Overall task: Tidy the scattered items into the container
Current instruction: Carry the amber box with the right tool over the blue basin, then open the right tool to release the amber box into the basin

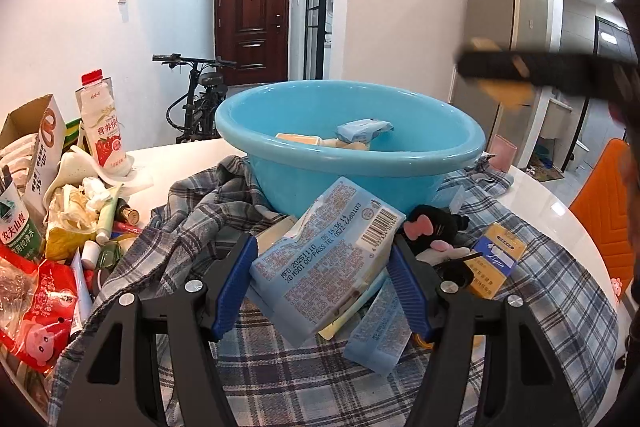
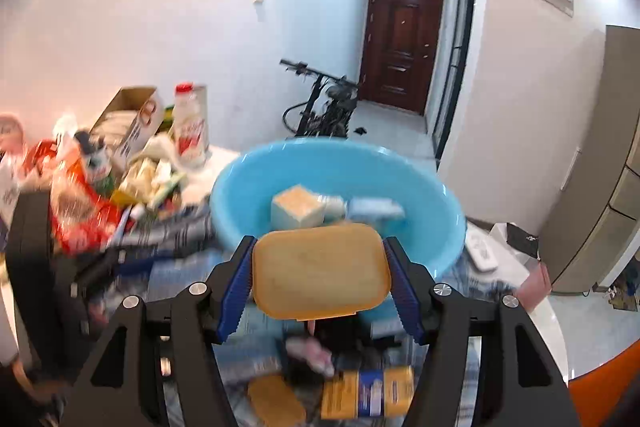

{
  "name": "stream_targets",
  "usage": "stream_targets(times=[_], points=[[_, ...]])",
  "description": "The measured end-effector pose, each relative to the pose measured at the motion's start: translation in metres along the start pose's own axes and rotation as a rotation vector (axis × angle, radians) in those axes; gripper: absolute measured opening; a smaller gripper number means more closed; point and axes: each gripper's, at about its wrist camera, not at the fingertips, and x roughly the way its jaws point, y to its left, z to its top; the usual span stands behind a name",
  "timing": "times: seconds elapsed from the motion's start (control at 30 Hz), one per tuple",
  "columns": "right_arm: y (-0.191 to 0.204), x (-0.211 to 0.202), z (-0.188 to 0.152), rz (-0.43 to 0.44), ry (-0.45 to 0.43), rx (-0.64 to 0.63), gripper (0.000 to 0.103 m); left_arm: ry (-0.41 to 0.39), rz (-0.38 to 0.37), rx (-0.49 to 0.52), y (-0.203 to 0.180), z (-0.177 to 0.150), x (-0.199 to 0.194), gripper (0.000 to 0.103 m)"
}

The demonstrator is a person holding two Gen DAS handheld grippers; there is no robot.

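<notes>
Both tongs clamp — left a blue packet, right a blurred wooden lid.

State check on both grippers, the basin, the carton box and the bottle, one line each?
Left gripper: shut on light blue wipes pack, held tilted.
Right gripper: shut on tan rounded wooden lid, in front of the basin.
Round blue plastic basin: upright, a few items inside.
Brown cardboard carton: top open.
White milk bottle with red cap: upright, capped.
</notes>
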Motion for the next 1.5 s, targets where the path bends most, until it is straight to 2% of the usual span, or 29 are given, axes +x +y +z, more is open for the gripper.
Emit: stream_targets(times=[0.2, 0.37, 0.43, 0.53, 0.67, 1.5], points=[[-0.007, 0.014, 0.042, -0.059, -0.066, 0.048, 0.065, -0.011, 0.018, -0.018, 0.005, 0.001, -0.003, 0.065], [-0.011, 0.043, 0.060, -0.092, -0.086, 0.093, 0.065, -0.016, 0.032, -0.032, 0.010, 0.002, -0.003, 0.065], [-0.012, 0.056, 0.058, -0.093, -0.081, 0.110, 0.065, -0.017, 0.036, -0.036, 0.011, 0.002, -0.003, 0.065], [-0.013, 0.088, 0.050, -0.089, -0.008, 0.106, 0.065, -0.019, 0.035, -0.039, 0.012, 0.002, -0.004, 0.065], [-0.021, 0.105, 0.044, -0.103, 0.025, 0.128, 0.065, -0.023, 0.040, -0.035, 0.012, 0.002, -0.005, 0.065], [-0.028, 0.106, 0.040, -0.105, 0.032, 0.135, 0.065, -0.026, 0.060, -0.042, 0.014, 0.000, -0.001, 0.065]])
